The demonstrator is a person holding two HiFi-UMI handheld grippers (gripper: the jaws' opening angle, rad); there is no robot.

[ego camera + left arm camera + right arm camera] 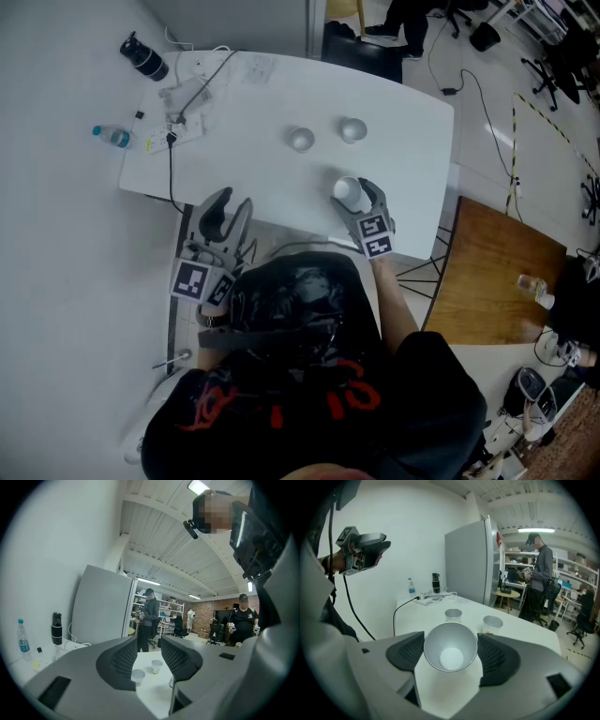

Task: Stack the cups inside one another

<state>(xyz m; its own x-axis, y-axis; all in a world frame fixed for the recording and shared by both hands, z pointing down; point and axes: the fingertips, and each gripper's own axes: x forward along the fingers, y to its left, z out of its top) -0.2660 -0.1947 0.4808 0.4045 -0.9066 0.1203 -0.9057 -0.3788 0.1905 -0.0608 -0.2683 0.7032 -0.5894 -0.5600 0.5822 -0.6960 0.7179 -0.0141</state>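
White cup clamped in right claw, angled downward; left claw level, parted, empty.

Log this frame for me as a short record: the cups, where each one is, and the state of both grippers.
Cups in view: three paper cups
Held cup: between the right gripper's jaws, pads on its sides, mouth tilted toward that gripper's camera
Standing cups: left cup and right cup in the head view, upright, apart, on the white table
Left gripper: jaws apart, empty, at the table's near edge
Stacked so far: none
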